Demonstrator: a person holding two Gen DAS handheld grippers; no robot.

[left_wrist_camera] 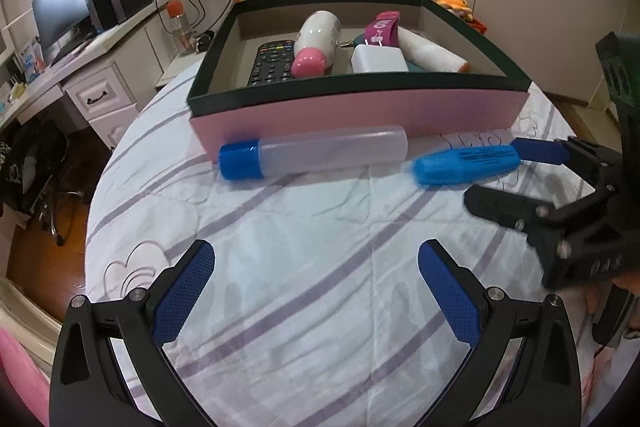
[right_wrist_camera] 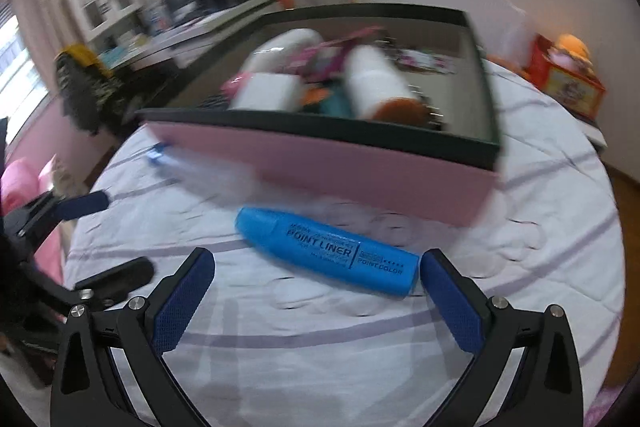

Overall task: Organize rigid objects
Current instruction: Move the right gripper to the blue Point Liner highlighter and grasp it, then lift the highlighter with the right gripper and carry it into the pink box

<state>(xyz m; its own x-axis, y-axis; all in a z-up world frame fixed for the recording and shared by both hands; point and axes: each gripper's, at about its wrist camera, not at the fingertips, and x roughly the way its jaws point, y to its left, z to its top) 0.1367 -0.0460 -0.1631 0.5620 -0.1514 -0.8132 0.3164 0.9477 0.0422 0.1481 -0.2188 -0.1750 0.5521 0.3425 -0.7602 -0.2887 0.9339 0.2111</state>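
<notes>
My right hand-held gripper (right_wrist_camera: 316, 291) is spread beside the marker (right_wrist_camera: 328, 251); I'd centre across its barrel before pinching. Left hand-held gripper (left_wrist_camera: 316, 291) spread, idle.

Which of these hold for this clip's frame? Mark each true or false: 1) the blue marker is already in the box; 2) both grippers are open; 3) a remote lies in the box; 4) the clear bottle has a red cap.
1) False: the blue marker lies on the bedsheet, in front of the box.
2) True: the left gripper and right gripper are both spread wide, holding nothing.
3) True: the remote lies inside the box.
4) False: the clear bottle has a blue cap.
</notes>
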